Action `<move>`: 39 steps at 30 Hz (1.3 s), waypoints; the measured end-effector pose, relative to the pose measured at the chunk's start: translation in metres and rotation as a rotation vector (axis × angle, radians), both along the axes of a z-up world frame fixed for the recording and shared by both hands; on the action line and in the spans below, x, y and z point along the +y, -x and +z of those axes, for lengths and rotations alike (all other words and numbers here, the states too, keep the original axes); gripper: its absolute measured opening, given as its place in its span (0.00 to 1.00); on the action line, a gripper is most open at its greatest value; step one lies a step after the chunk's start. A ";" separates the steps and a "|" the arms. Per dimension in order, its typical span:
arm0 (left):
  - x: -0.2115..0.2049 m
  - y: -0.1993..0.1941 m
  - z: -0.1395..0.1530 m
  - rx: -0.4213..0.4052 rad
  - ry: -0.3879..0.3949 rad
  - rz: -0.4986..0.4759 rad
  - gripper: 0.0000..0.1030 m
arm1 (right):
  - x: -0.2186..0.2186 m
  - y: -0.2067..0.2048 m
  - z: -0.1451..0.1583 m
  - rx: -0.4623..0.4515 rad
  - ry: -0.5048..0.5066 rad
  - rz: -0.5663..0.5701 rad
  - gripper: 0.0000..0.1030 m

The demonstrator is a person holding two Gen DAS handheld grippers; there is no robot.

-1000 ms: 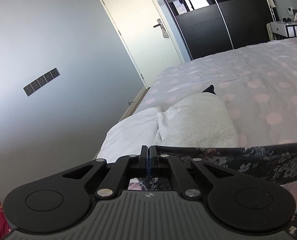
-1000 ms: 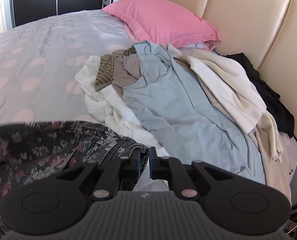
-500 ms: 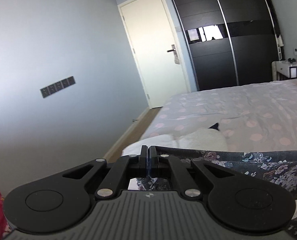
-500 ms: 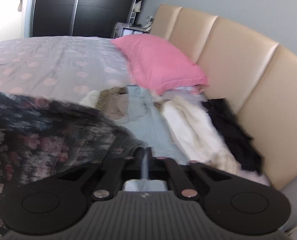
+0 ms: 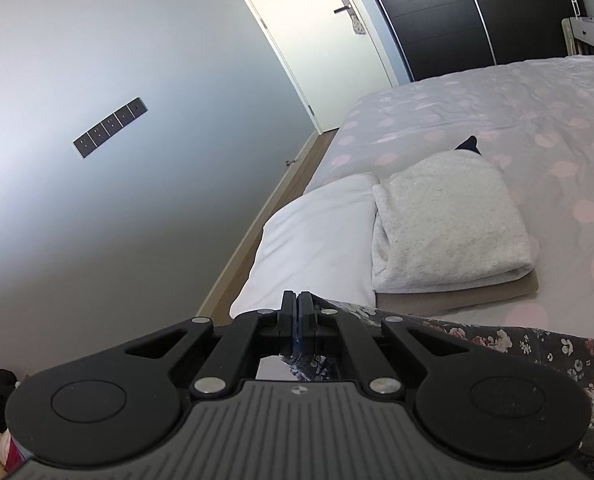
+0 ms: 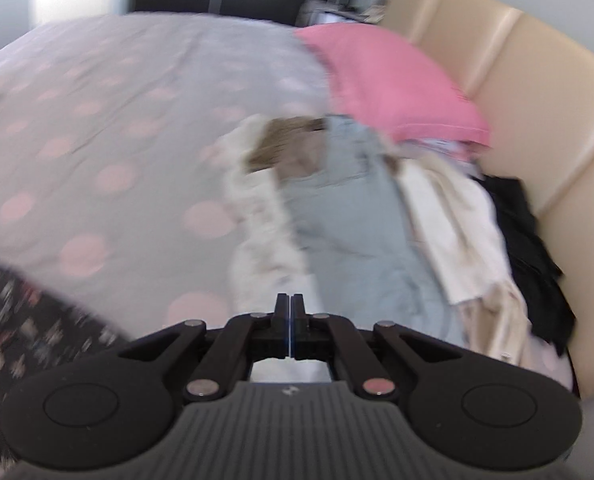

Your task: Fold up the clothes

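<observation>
My left gripper (image 5: 297, 300) is shut on an edge of a dark floral garment (image 5: 537, 344), which stretches to the right above the bed. My right gripper (image 6: 290, 304) is shut; the view is blurred and I see no cloth between its fingers. The floral garment (image 6: 21, 320) shows at the lower left of the right wrist view. A folded white-grey garment (image 5: 445, 216) lies on a folded beige one (image 5: 477, 298) ahead of the left gripper, beside a folded white piece (image 5: 317, 240).
A pile of unfolded clothes (image 6: 349, 208) lies by a pink pillow (image 6: 393, 80) and the beige headboard (image 6: 537, 92). The bed has a grey cover with pink dots (image 5: 517, 100). A wall, a door (image 5: 321, 32) and a black wardrobe stand to the left.
Both grippers tilted up and then down again toward the bed. The right gripper's jaws closed fully and the floral garment now sits further left in its view.
</observation>
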State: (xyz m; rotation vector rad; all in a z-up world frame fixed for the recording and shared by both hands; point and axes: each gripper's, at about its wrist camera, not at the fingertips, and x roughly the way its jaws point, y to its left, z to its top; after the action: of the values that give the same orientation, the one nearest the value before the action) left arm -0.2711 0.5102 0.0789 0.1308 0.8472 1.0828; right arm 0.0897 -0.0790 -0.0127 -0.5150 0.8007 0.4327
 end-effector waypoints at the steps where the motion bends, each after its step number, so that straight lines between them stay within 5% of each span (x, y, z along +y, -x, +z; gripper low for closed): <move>1: 0.001 -0.001 -0.004 0.007 0.003 0.002 0.00 | 0.006 0.009 -0.003 0.017 0.020 0.057 0.02; 9: 0.010 -0.001 -0.016 0.015 0.036 0.027 0.00 | 0.036 0.119 -0.038 0.088 0.226 0.476 0.09; 13: 0.010 0.001 -0.014 0.011 0.039 0.026 0.00 | 0.031 0.160 -0.061 0.103 0.338 0.626 0.27; 22: 0.007 0.013 -0.008 -0.030 0.050 0.043 0.00 | 0.027 0.213 -0.126 -0.021 0.713 0.835 0.40; 27: 0.008 0.026 -0.002 -0.066 0.068 0.056 0.00 | 0.030 0.220 -0.150 -0.122 0.824 0.867 0.37; 29: 0.006 0.031 0.000 -0.074 0.070 0.057 0.00 | 0.030 0.220 -0.150 -0.152 0.832 0.858 0.20; 31: 0.006 0.037 0.002 -0.085 0.072 0.059 0.00 | 0.029 0.217 -0.137 -0.175 0.791 0.823 0.11; 39: -0.002 0.051 0.007 -0.096 0.068 0.041 0.00 | 0.022 0.161 -0.041 -0.295 0.629 0.489 0.09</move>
State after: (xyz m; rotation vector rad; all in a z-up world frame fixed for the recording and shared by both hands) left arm -0.3219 0.5085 0.0862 0.0047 0.8017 1.0886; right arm -0.0716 -0.0565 -0.0536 -1.3456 0.5068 0.5341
